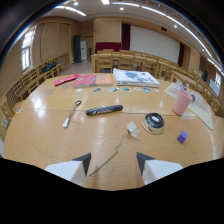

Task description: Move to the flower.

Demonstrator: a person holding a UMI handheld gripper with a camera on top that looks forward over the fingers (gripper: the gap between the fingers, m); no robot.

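My gripper (114, 162) sits low in the frame with its two dark-tipped fingers (83, 161) spread apart and nothing pressed between them. The white artificial flower on a thin green stem (131, 129) lies flat on the round wooden table (45, 135); its blossom is just above and right of centre, beyond my fingertips, and the stem runs down and to the left until its lower end comes into the gap between the fingers, nearer the left one. Right of the blossom, close by it, rests a round dark object on a pale yellow disc (154, 122). Further right and a little lower is a small purple cube (182, 136). Above that, at the right of the frame, stands a pink plastic cup (182, 102). Near the middle of the frame, above the flower, lies a black marker pen (104, 110), and left of it a metal spoon (71, 113) lies slanted. Along the table's far side in the upper middle lie red and orange booklets (90, 80) and a white printed book (134, 77). Wooden chairs (107, 60) fill the room beyond.
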